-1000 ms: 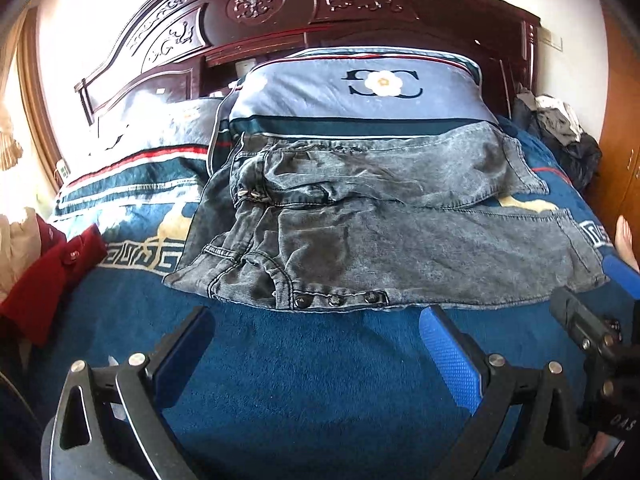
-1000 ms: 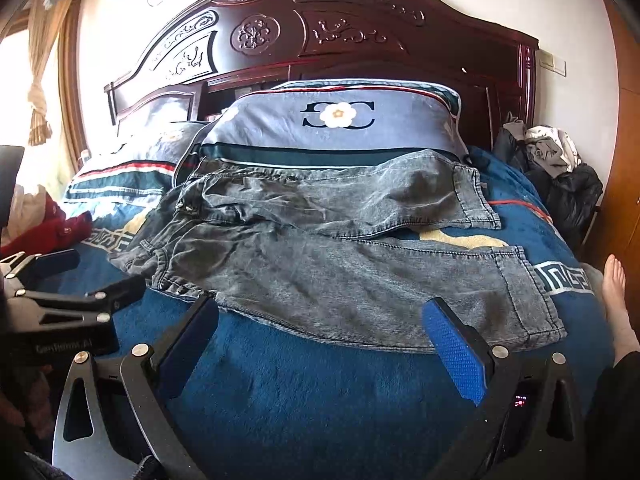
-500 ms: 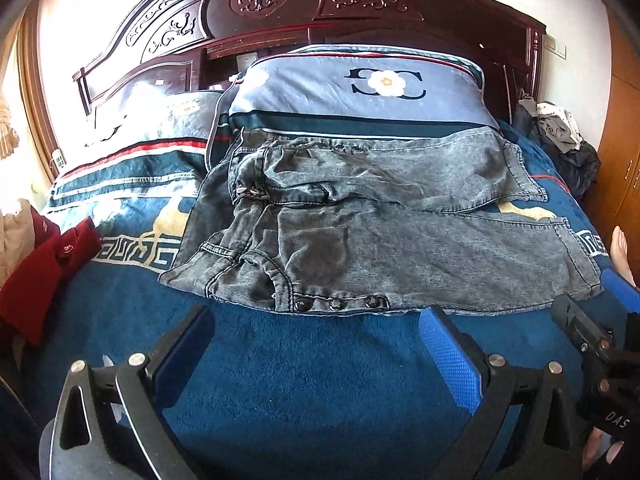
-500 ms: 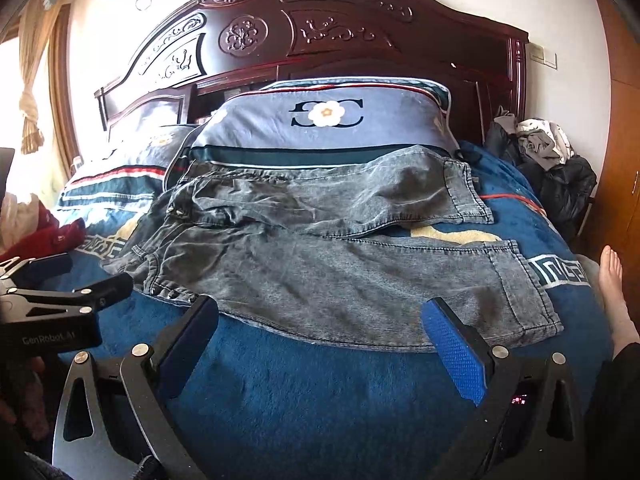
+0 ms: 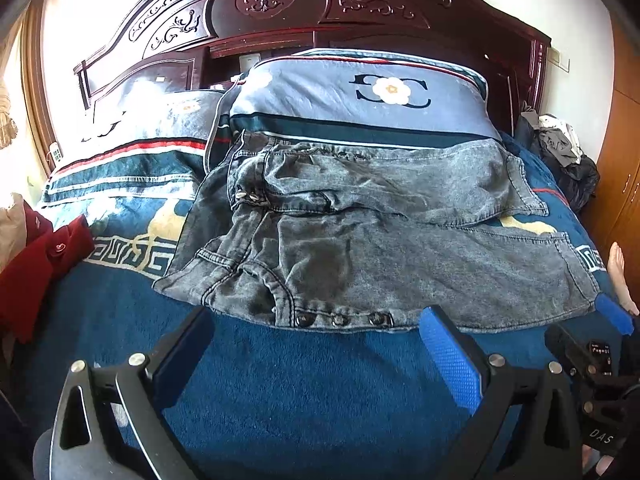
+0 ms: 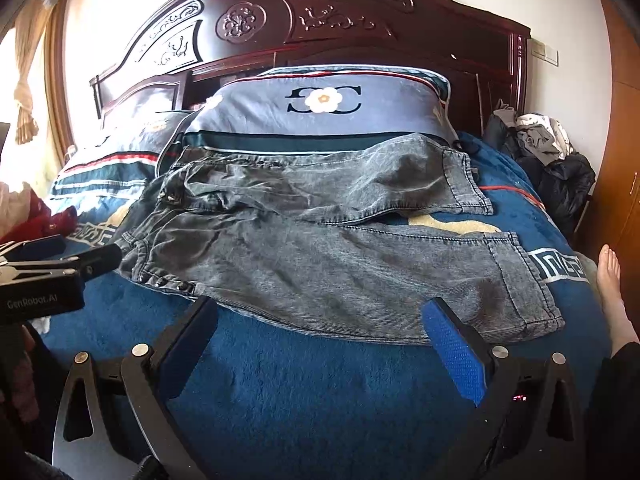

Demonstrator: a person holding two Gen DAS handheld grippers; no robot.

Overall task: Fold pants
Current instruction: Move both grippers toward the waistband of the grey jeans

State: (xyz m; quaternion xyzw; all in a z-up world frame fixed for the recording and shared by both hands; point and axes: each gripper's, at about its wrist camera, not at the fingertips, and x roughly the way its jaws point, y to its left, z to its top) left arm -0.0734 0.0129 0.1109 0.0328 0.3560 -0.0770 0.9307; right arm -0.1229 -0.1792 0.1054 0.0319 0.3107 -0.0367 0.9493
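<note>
Both wrist views face the headboard (image 5: 280, 12) from low nearby, sharing the pants (image 6: 320, 252).

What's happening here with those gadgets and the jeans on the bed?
A person holds a two-finger gripper in each hand, about to fold the grey jeans spread across the blue blanket. The left gripper faces the waistband end and the right gripper the leg end. Both have jaws wide open, touching nothing yet.
</note>
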